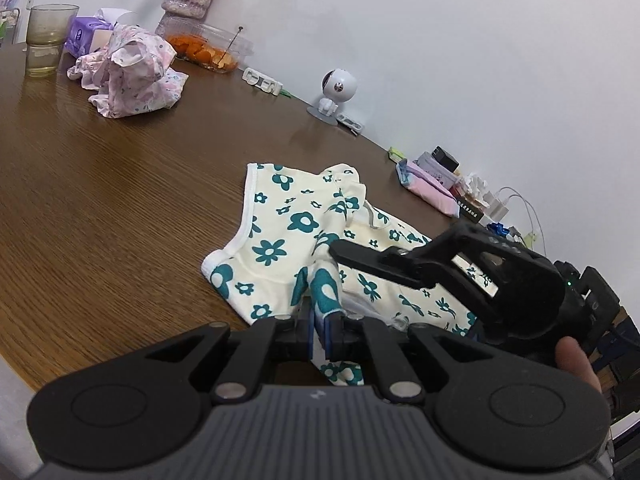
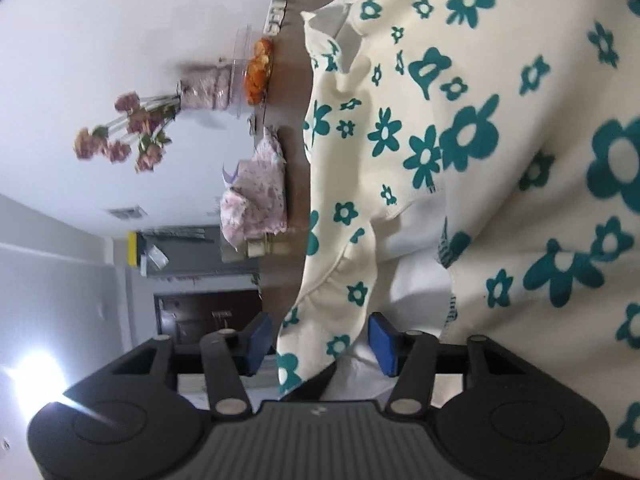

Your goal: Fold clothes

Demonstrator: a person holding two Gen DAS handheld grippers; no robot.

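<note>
A cream garment with teal flowers lies partly spread on the brown wooden table. My left gripper is shut on a bunched fold of it at the near edge. My right gripper, held by a hand, reaches in from the right over the cloth. In the right wrist view, which is rolled on its side, the cream garment fills the picture. A hem of it hangs between the blue pads of my right gripper, which stand apart and do not press on it.
A crumpled pink floral garment sits at the far left, by a glass, a purple tissue pack and a clear tub of orange food. Along the wall stand a white round camera and a pink pouch among small items.
</note>
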